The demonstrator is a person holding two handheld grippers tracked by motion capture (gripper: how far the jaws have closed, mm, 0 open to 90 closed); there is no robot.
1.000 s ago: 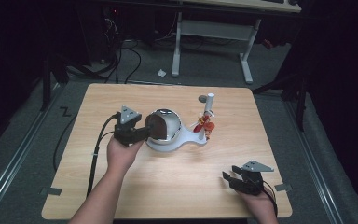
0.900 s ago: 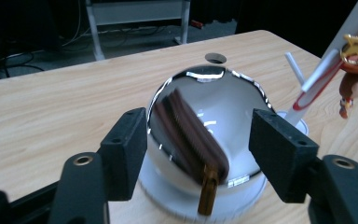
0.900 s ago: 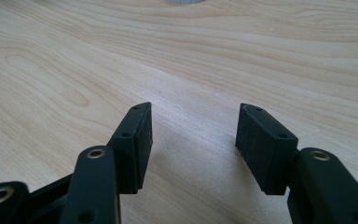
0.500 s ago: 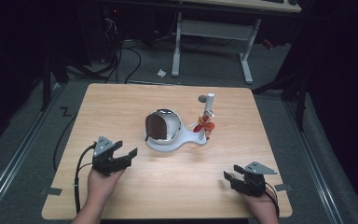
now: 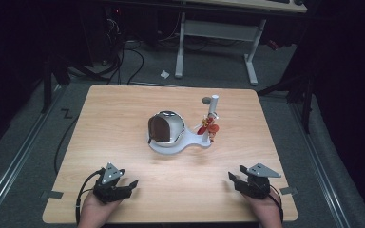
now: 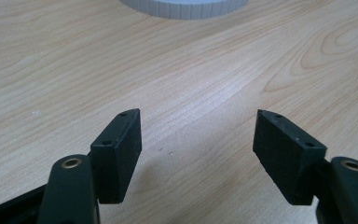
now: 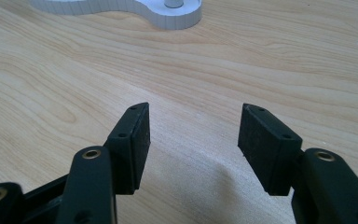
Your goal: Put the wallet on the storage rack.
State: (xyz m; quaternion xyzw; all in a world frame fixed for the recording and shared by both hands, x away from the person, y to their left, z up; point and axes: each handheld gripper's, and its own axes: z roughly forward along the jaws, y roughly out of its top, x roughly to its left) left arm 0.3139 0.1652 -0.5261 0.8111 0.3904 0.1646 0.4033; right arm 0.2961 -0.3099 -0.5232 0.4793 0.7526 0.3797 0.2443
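Observation:
A white dome with a dark opening sits on a white base at the table's middle. A white post rises from that base, with a small red-orange piece against it. My left gripper rests low at the near left edge, open; its jaws have just been closing a little with nothing between them. My right gripper is at the near right edge, open and empty; its jaws have just been opening slightly. The base's rim lies far ahead of both grippers.
The wooden table has bare wood between the grippers and the base. Beyond its far edge stand a desk's white legs and cables on a grey floor. A cable trails off the left gripper.
My left gripper has come away from the dome, moving down and toward the near left edge of the table. The right gripper has stayed where it was.

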